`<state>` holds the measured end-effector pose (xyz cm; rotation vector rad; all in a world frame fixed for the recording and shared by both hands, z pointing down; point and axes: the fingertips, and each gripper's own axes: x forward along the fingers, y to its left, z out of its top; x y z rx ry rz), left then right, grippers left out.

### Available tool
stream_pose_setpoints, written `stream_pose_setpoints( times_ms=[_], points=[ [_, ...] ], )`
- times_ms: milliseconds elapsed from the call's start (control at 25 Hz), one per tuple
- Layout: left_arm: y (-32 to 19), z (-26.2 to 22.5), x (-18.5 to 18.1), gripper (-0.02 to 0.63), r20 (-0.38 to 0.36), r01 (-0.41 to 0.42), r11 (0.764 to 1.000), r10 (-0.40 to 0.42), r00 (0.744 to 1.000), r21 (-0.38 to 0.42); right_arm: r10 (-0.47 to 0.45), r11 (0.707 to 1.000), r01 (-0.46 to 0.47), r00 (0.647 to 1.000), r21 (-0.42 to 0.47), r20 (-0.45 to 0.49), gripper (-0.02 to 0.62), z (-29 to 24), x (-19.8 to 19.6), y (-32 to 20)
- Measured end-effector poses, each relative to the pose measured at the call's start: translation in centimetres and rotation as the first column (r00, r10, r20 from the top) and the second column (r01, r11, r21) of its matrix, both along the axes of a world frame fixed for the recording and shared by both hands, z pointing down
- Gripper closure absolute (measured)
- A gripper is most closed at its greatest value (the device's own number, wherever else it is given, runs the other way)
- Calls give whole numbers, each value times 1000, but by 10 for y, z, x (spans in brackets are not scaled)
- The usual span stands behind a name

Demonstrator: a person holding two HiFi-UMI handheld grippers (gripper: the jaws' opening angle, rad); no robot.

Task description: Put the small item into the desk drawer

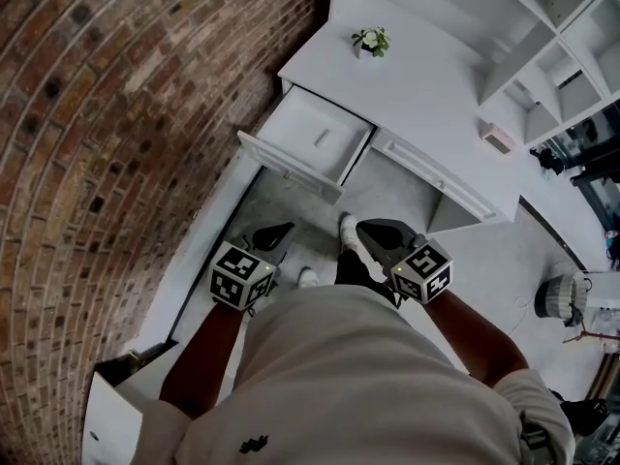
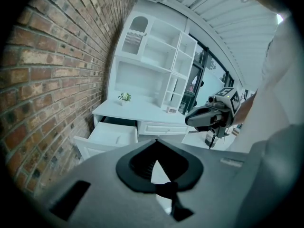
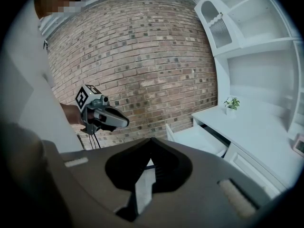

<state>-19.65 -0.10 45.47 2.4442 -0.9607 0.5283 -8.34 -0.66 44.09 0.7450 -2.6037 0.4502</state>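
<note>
The person stands before a white desk (image 1: 426, 85) that runs from the top centre of the head view down toward the right. Its drawer (image 1: 291, 124) is pulled fully open at the upper middle of the frame, next to the brick wall (image 1: 116, 114) that fills the left side. On the drawer's pale floor lies what seems to be the small item (image 1: 323, 137), a short whitish oblong; it is too faint to be sure.

The left gripper (image 1: 276, 232) is at lower centre-left and the right gripper (image 1: 373, 232) at lower centre-right. Both are above the grey floor (image 1: 387, 187), short of the drawer front and touching nothing. Each gripper's own view shows its two jaws pressed together at the tips, with nothing pinched between them.

A small potted plant (image 1: 369, 41) stands at the desk's far corner, near the top of the frame. A little pale box (image 1: 497, 139) sits on the desktop at the right, below the white shelf unit (image 1: 542, 27).
</note>
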Motion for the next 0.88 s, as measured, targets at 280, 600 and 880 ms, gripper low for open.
stream_pose_setpoints(
  times_ms=[280, 600, 880],
  points=[
    [1, 2, -1, 600, -6, 5, 1000, -5, 1000, -4, -10, 1000, 10, 1000, 4, -4, 583, -2, -3, 0],
    [0, 6, -8, 600, -12, 27, 1000, -27, 1000, -16, -25, 1000, 25, 1000, 0, -12, 583, 0, -8, -3],
    [-5, 10, -13, 600, -16, 49, 998, -50, 999, -24, -49, 999, 49, 999, -3, -17, 583, 2, -13, -11]
  ],
)
